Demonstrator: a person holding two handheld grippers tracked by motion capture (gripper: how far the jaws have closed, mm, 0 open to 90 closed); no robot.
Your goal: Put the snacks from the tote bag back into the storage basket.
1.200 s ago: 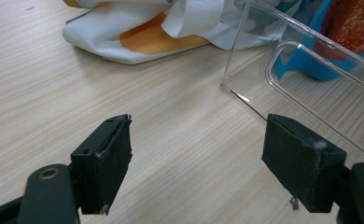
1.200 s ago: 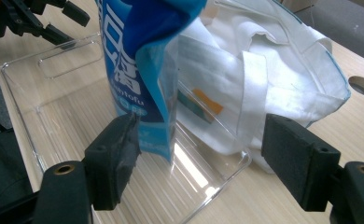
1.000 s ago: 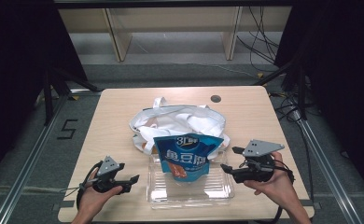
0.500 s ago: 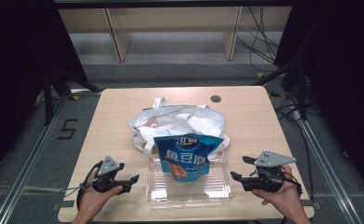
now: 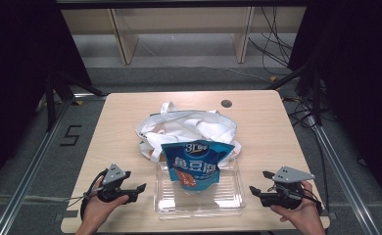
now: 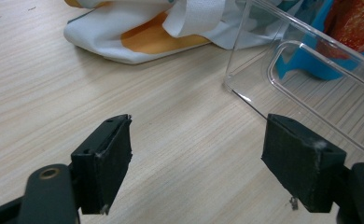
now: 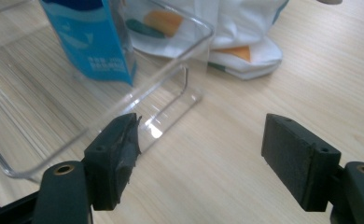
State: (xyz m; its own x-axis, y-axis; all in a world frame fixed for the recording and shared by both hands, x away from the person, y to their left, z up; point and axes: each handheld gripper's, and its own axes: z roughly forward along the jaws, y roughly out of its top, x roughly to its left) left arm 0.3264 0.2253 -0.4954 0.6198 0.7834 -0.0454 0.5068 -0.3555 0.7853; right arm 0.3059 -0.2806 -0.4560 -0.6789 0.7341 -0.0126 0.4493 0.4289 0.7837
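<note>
grippers sit low at the table's [image 5: 115, 117] near edge, either side of a clear plastic tray [image 5: 230, 199]: left gripper [image 5: 138, 189] and right gripper [image 5: 258, 183] both with jaws spread wide, holding nothing. blue snack pouch [image 5: 196, 161] stands in the tray, apparently leaning back on a crumpled white cloth bag [image 5: 189, 125] just behind it

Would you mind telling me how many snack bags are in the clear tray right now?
1. A blue snack bag stands in the clear tray at its far end, leaning against the white cloth bag. Anything inside that cloth bag is hidden.
</note>
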